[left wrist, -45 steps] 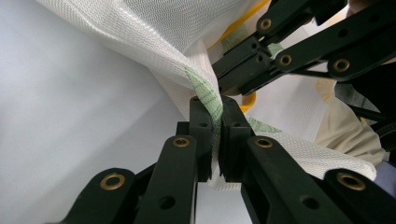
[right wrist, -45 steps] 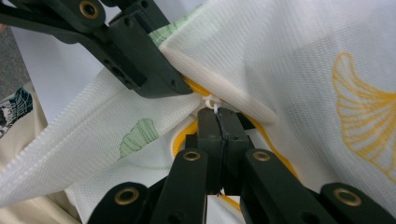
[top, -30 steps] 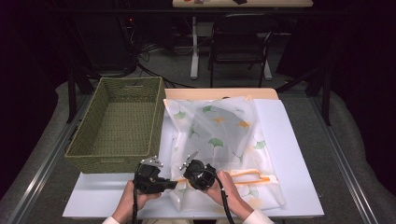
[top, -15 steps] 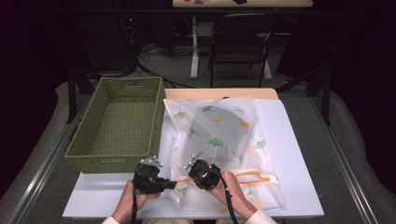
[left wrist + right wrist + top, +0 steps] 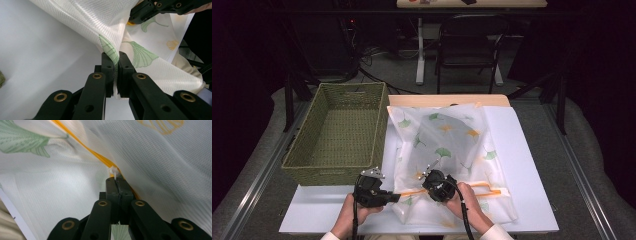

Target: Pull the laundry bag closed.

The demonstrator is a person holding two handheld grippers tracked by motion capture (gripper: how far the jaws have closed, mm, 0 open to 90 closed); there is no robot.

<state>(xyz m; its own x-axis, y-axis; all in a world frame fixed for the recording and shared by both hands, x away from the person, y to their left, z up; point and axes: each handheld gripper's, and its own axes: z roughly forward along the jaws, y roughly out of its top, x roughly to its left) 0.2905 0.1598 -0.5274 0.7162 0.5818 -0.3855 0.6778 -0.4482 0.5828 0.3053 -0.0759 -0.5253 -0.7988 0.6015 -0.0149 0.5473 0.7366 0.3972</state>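
From the high view I have the mesh laundry bag (image 5: 447,150) spread over the middle of the white board (image 5: 532,165), its far edge up near the board's back edge and its near end, with the orange zipper (image 5: 482,189), lying close to the front edge. The woven basket (image 5: 337,135) sits along the board's left side, its right wall just beside the bag. My left gripper (image 5: 393,197) is low at the front, pointing right into the bag's near left corner, and my right gripper (image 5: 428,176) sits just beside it, on the zipper line; the two are close together, hands coming in from the bottom edge. Now the left gripper view: my left gripper (image 5: 115,58) has its jaws closed on a fold of the mesh, pinching it right at a green leaf print, the fabric lifted and draping away over the white board behind, and the other gripper shows dark at the top right, on the bag as well. Over to the right gripper view: my right gripper (image 5: 116,180) has its jaws pressed fully together, and a small white tab (image 5: 114,171) pokes out just past the tips, right on the orange zipper; I think that is the zipper pull caught between the pads, though the mesh crowds in so tightly that I can't be sure how much of it is gripped.
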